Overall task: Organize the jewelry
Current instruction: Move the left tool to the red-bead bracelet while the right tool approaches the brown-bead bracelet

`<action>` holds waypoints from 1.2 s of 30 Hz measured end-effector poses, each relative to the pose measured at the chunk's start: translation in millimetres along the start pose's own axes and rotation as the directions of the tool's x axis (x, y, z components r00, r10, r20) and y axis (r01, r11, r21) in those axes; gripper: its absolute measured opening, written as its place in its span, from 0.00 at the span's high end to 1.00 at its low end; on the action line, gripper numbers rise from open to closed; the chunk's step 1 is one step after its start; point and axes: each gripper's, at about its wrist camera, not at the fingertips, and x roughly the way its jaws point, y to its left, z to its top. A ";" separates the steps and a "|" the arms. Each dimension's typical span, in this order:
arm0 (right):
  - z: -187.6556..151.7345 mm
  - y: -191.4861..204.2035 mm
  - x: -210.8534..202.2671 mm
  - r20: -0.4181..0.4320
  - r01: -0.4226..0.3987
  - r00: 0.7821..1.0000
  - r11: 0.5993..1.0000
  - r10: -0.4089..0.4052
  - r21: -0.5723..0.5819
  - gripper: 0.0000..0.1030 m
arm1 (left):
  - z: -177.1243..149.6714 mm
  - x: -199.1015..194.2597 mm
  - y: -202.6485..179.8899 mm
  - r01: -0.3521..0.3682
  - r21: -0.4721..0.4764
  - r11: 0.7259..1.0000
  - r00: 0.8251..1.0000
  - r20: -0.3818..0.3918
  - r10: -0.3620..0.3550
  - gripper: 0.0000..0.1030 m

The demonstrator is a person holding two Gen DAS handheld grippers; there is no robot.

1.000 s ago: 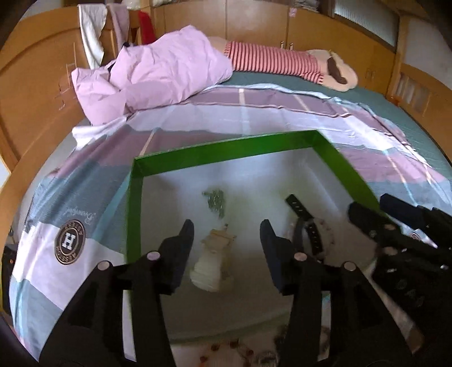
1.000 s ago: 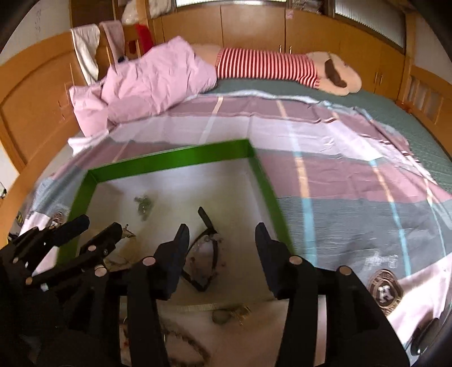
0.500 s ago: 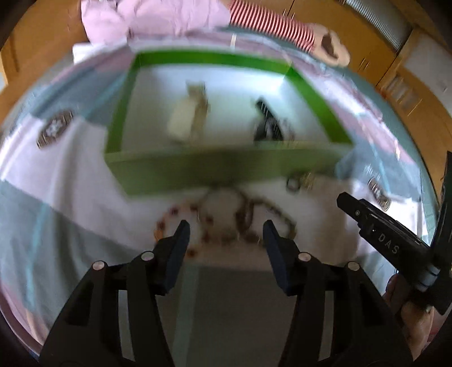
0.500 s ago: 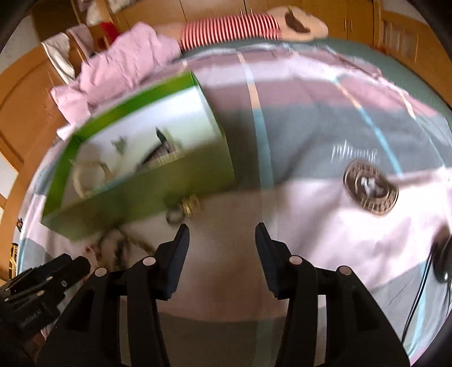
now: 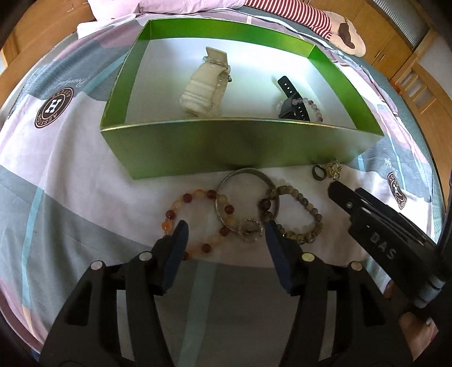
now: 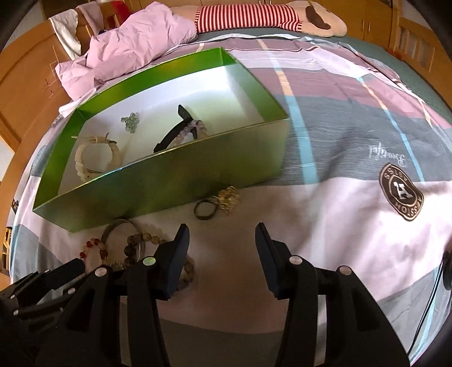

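A green box [image 5: 243, 146] on the bed holds a cream watch [image 5: 204, 87], a black strap [image 5: 291, 97] and a pale bead bracelet [image 5: 310, 103]. In front of it lie a red-orange bead bracelet [image 5: 195, 220], a metal bangle [image 5: 248, 197], a brown bead bracelet [image 5: 299, 214], a small sparkly ring [image 5: 250, 225] and a dark ring with a gold piece [image 6: 217, 203]. My left gripper [image 5: 224, 240] is open just above the bracelets. My right gripper [image 6: 221, 245] is open, near the dark ring. Both are empty.
The box [image 6: 169, 175] sits on a striped pink, grey and white bedsheet [image 6: 353, 158]. A pink quilt [image 6: 132, 53] and a striped plush toy [image 6: 254, 17] lie at the far end. Wooden cabinets surround the bed.
Both grippers have pulled back out of the box and tilted down. They now hover over the jewelry on the sheet in front of the box.
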 end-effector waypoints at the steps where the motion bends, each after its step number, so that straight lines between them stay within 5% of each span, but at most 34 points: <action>1: 0.9 1.6 2.4 -0.003 0.000 1.000 1.000 0.000 -0.003 0.53 | -0.1 1.1 0.4 -0.003 0.000 1.000 1.000 -0.004 0.003 0.45; 16: -1.3 10.2 15.7 -0.022 0.044 0.999 0.997 -0.045 -0.070 0.54 | -0.9 7.3 -0.5 -0.021 0.008 1.000 0.999 -0.025 0.021 0.40; 17: -2.2 10.9 15.2 -0.020 0.048 0.999 0.996 -0.049 -0.073 0.56 | -0.8 8.3 -1.4 -0.021 0.009 1.000 0.999 -0.025 0.021 0.40; 19: -4.2 11.4 13.6 -0.016 0.048 0.999 0.996 -0.049 -0.079 0.83 | -0.6 8.8 -1.4 -0.022 0.009 1.000 0.999 -0.026 0.022 0.40; 21: -5.7 10.8 12.3 -0.026 0.026 0.999 0.997 -0.028 -0.075 0.92 | -0.4 9.3 -1.5 -0.023 0.010 1.000 0.999 -0.026 0.024 0.39; 30: -24.2 9.7 -3.1 -0.051 -0.001 0.999 0.997 -0.004 -0.082 0.95 | 0.6 10.9 0.1 -0.023 0.014 1.000 0.999 -0.028 0.024 0.38; 36: -19.6 -5.9 -40.5 0.027 -0.008 1.000 1.000 0.009 -0.023 0.95 | 5.4 7.1 16.6 -0.013 -0.042 0.999 1.000 -0.020 0.012 0.37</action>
